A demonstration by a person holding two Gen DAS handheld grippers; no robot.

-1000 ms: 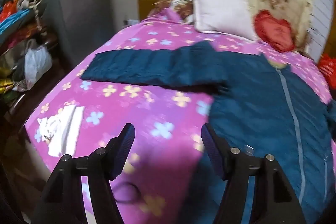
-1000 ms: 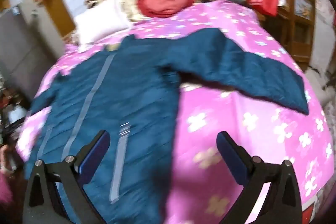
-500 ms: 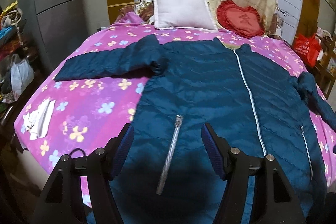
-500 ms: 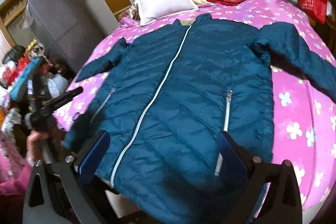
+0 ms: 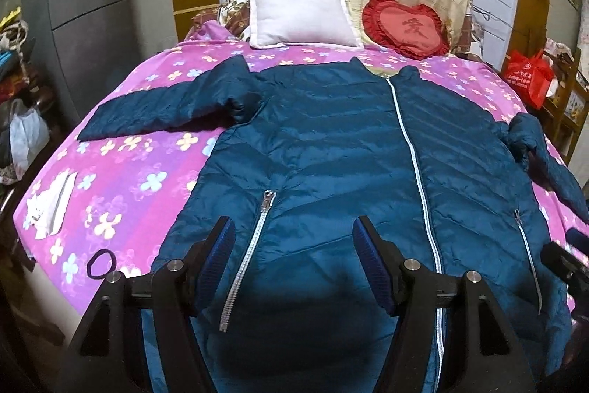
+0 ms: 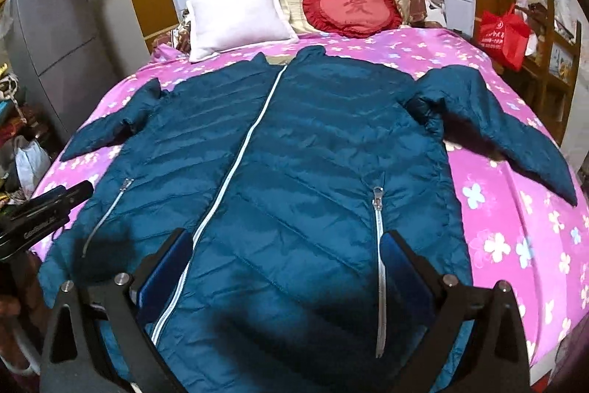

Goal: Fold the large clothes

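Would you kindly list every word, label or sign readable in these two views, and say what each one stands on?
"爱": on the red heart cushion, tone on tone, at the head of the bed.
Red bag: pale emblem and print, too blurred to read.
Left gripper, its body as the right wrist view shows it: white lettering, too blurred to read.
Grey fridge: blue sticker, too small to read.

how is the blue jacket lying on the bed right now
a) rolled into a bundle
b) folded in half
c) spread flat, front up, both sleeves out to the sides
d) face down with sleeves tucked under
c: the jacket lies open and flat on the bed, its zipper facing up and a sleeve reaching out each side.
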